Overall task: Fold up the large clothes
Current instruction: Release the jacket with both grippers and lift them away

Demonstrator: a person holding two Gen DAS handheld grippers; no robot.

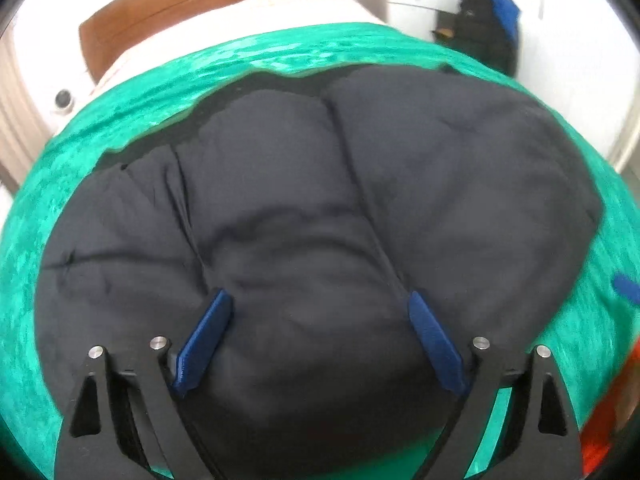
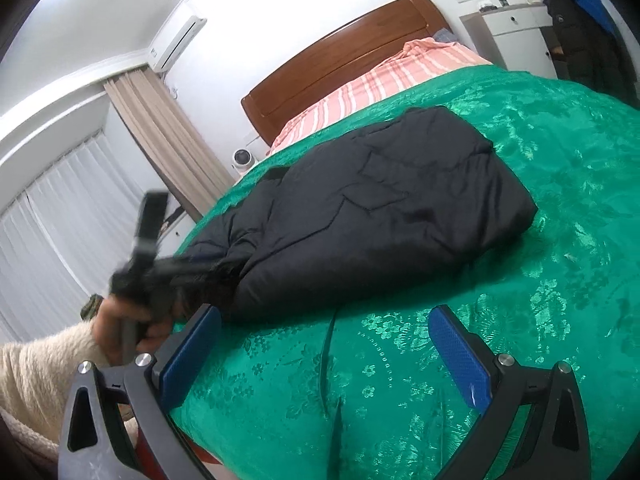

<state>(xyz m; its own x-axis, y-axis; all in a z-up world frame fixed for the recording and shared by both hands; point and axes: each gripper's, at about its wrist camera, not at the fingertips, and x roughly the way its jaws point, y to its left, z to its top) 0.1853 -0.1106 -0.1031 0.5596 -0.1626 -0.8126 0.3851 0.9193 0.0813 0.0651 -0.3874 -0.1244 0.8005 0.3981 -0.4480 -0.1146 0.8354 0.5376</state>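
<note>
A green bedspread [image 2: 540,208] with a woven flower pattern is spread under and ahead of the claw. Beyond it, a pink striped sheet [image 2: 400,76] is laid against a brown wooden headboard [image 2: 340,60]. Far ahead and to the right, a white cabinet [image 2: 512,36] is seen, with a dark coat with blue lining [image 2: 580,28] hung beside it. To the left, beige curtains [image 2: 160,136] and white sheers [image 2: 60,224] are drawn, an air conditioner [image 2: 178,42] is mounted high, and a small white round device [image 2: 243,158] is set by the bed.
</note>
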